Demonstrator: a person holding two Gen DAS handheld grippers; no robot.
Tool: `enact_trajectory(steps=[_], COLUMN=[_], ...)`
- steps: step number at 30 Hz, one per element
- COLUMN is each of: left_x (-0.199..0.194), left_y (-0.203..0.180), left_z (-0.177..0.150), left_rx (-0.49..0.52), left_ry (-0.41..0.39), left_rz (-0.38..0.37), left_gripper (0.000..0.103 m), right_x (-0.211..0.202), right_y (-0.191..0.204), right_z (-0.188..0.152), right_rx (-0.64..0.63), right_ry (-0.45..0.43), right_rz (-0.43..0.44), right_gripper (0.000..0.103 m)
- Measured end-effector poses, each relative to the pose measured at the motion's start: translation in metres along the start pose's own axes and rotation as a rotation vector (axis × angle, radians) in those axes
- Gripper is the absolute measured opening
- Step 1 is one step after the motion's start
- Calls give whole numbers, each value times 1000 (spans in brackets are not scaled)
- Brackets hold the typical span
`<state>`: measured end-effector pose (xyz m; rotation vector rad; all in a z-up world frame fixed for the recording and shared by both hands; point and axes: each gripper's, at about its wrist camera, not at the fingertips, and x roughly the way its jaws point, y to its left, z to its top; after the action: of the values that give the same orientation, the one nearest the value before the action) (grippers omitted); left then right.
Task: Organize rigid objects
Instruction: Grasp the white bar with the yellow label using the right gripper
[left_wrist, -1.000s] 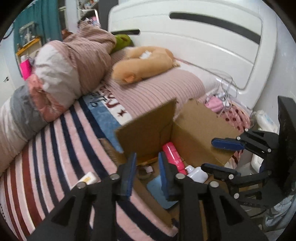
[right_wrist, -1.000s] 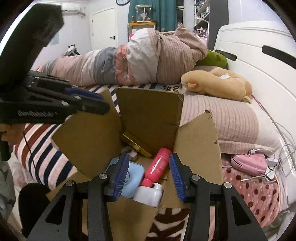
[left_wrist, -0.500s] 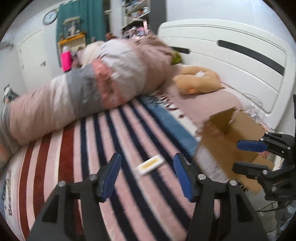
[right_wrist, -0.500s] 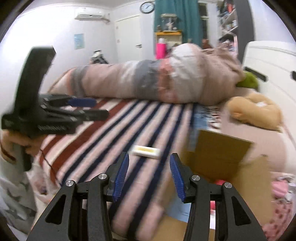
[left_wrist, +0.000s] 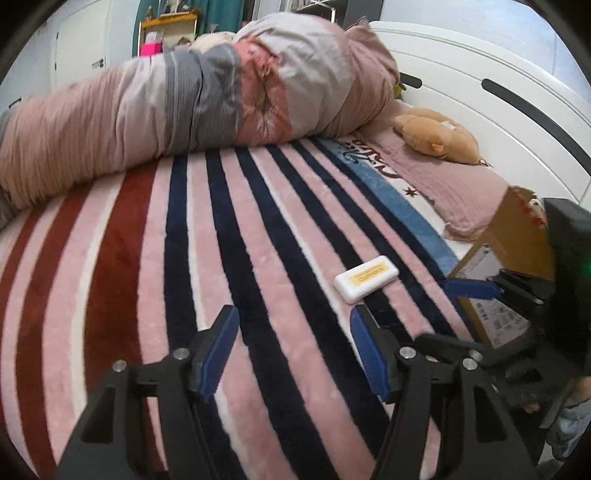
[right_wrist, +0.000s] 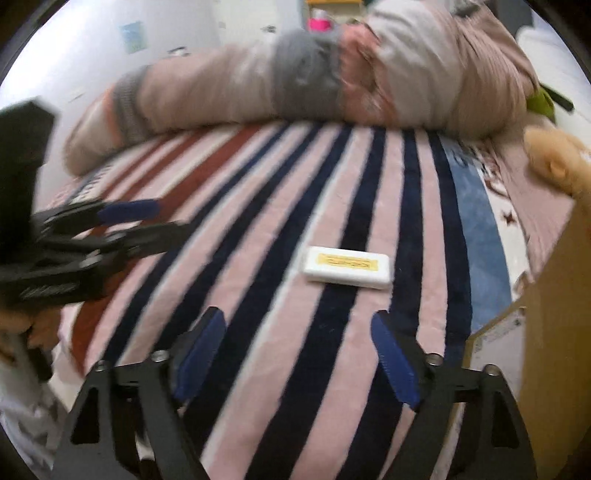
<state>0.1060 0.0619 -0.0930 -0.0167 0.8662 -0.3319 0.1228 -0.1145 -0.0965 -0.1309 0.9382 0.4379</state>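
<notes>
A small white box with a yellow label (left_wrist: 366, 283) lies flat on the striped blanket (left_wrist: 229, 258). It also shows in the right wrist view (right_wrist: 346, 267), ahead of and between that gripper's fingers. My left gripper (left_wrist: 295, 350) is open and empty, with the box ahead to its right. My right gripper (right_wrist: 295, 354) is open and empty above the blanket. A cardboard box (left_wrist: 513, 251) stands at the right edge of the bed, also in the right wrist view (right_wrist: 554, 314). Its contents are hidden.
A rolled duvet (left_wrist: 177, 96) lies across the far side of the bed. A tan plush toy (left_wrist: 439, 138) rests on the pillow by the white headboard (left_wrist: 498, 74). The right gripper (left_wrist: 480, 291) shows in the left view, the left gripper (right_wrist: 110, 229) in the right view.
Both grippers have swung away from the cardboard box toward the striped blanket and the white box. Both have opened wider. The right view is blurred by motion.
</notes>
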Motion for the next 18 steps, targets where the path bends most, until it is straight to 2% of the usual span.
enact_trajectory(steps=[2,4,8,14,16,18], left_x=[10,20,34,37,35,31], left_y=[5,11,18,19,19,17], left_z=[-1,-2,-4,-5,-4,-4], left_rx=[-13,-30,-50,-61,-61,-61], left_ry=[2,9,29,34,32,26], left_rz=[0,-10,-6,-19,-22,-39], left_gripper=[59,60,60,60,60,60], right_x=[26,47,78,87,84,79], right_y=[-14,-26,-43,-32,-29,-27], right_z=[4,9,13,13,11,12], right_rx=[53,97,156,67,55,37], right_ry=[17,18,25,-11,-24,-34], right_rz=[-46,-68,-56,-82,-90,-88], right_gripper=[94,95,95,94,85,85])
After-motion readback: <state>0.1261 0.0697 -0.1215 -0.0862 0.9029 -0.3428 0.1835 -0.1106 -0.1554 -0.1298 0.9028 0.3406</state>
